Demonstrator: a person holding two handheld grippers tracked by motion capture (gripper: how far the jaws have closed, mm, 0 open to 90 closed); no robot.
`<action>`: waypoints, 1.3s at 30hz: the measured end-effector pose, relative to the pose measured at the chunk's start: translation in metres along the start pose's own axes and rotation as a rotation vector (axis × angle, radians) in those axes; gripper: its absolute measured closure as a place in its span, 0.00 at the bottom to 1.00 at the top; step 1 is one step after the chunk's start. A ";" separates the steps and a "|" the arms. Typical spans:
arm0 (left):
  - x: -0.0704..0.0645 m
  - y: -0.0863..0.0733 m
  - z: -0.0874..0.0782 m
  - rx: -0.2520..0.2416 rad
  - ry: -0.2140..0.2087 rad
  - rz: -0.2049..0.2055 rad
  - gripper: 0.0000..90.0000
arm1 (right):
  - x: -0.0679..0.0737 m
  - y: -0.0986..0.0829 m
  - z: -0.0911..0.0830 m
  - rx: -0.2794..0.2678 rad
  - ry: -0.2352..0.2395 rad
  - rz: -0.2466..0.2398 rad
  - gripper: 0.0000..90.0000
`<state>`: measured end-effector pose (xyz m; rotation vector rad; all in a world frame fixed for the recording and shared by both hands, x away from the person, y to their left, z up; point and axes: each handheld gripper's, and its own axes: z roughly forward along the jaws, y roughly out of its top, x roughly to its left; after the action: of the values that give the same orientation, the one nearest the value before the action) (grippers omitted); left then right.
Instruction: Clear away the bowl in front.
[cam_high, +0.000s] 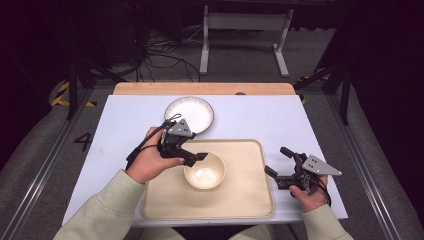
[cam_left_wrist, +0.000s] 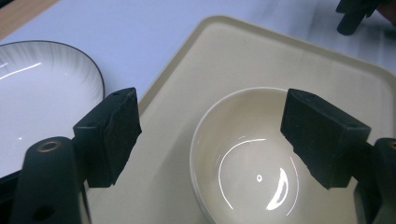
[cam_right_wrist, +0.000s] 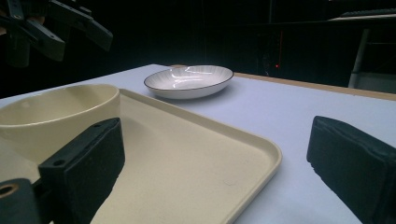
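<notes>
Bowl (cam_high: 204, 171) sits on tray (cam_high: 250, 200); plate (cam_high: 190, 112) lies beyond, on the table. Left gripper (cam_high: 196, 159) gapes over the bowl's rim, gripping nothing. Right gripper (cam_high: 279, 162) gapes, idle.

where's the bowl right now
In the high view the bowl sits on the tray, left of its middle, just under the open left gripper, with the plate beyond it.
</notes>
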<state>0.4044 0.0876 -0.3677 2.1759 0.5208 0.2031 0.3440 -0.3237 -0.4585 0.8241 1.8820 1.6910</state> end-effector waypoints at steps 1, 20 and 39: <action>-0.001 -0.001 -0.004 -0.012 0.004 -0.001 0.23 | 0.000 0.000 0.000 0.001 0.000 -0.001 0.05; -0.003 -0.033 -0.047 -0.136 0.072 -0.022 0.20 | 0.000 0.000 0.000 0.008 0.037 -0.016 0.05; 0.003 -0.068 -0.082 -0.214 0.123 -0.048 0.20 | 0.000 0.000 0.000 0.006 0.036 -0.018 0.05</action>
<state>0.3603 0.1846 -0.3707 1.9489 0.5920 0.3521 0.3438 -0.3232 -0.4584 0.7817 1.9137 1.7007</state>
